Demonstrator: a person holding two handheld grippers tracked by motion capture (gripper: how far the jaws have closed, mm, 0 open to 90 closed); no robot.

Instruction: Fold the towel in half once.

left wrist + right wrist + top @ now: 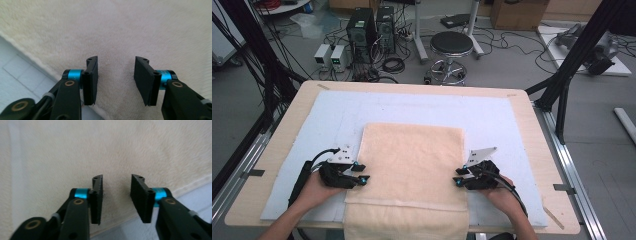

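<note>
High view: towel (412, 165) between left tongs (362, 172) and right tongs (460, 176).

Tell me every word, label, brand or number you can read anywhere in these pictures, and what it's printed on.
No text here can be read.
Towel: plain, no label showing.
Left gripper and right gripper: black jaws with blue collars, no markings.
Two small boxes on the floor: one has a green lit display, too small to read.
Computer towers: no legible brand.
</note>
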